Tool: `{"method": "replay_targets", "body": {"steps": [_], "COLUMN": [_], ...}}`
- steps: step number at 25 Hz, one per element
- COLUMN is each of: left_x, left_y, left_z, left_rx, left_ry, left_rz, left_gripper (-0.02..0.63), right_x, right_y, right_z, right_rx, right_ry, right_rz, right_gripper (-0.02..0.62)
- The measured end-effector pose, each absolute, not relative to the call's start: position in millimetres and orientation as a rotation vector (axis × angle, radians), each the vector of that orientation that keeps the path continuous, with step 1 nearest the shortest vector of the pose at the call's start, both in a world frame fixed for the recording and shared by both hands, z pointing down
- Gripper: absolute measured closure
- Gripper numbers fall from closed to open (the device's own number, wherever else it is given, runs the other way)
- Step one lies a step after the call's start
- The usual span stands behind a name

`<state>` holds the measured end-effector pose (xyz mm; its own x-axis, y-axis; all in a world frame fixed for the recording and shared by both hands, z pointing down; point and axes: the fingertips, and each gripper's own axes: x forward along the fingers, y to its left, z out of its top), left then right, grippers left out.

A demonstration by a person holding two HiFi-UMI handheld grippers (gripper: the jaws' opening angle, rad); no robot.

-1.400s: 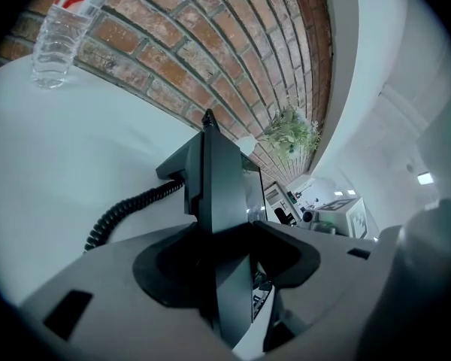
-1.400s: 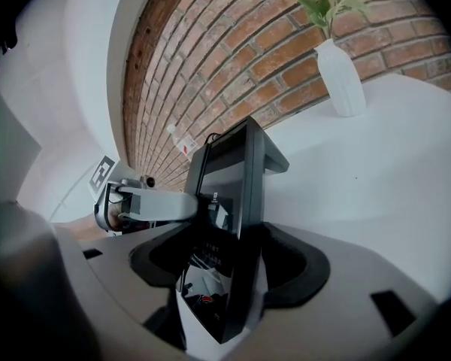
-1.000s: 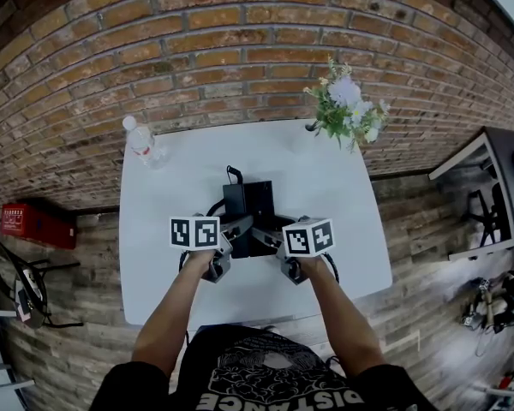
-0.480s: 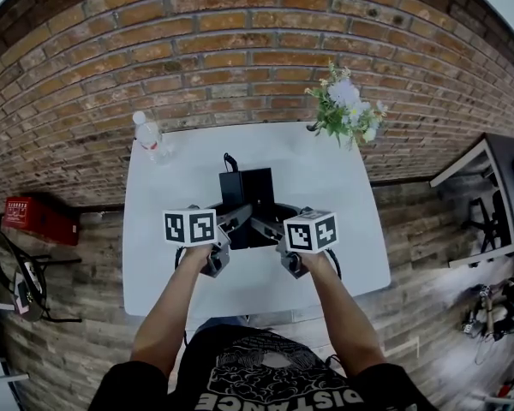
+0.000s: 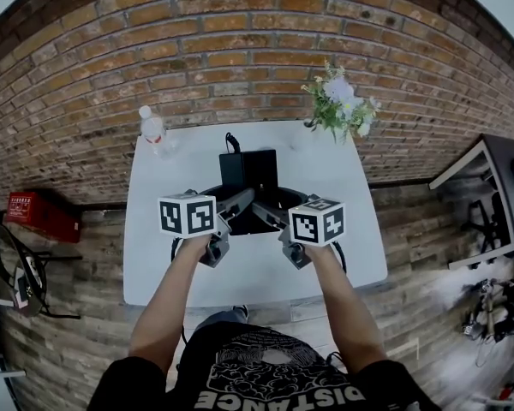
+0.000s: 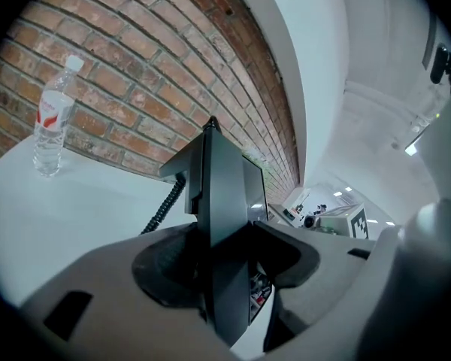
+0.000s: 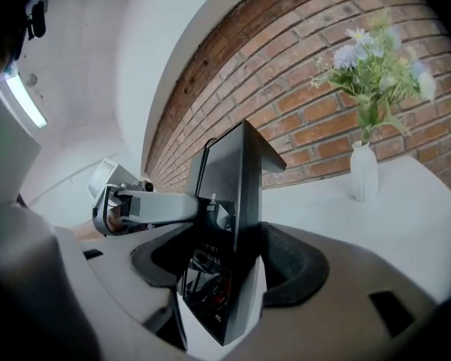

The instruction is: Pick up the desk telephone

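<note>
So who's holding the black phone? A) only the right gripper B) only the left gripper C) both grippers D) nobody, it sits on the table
C: the left gripper and the right gripper each have their jaws shut on a side of the desk telephone.

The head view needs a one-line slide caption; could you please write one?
Left gripper and right gripper clamp the black desk telephone from either side at the white table.
</note>
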<state>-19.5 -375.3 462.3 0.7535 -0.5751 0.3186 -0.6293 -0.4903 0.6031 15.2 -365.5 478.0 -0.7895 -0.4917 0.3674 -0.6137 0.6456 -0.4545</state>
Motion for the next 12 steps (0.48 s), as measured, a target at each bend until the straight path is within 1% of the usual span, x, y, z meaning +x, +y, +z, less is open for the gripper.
{"method": "replay_targets", "body": {"steps": [12], "left_x": [6], "left_y": [-356], "left_z": [401], "left_rx": [2.356], "left_ry": [-0.904], "left_rz": [0.064], "left_gripper": [0.391], "right_x": [42], "right_y": [-347], "right_z": [418], "right_rx": [0.986], "right_ry": [-2.742], "right_rz": [0.697], "right_gripper": [0.321]}}
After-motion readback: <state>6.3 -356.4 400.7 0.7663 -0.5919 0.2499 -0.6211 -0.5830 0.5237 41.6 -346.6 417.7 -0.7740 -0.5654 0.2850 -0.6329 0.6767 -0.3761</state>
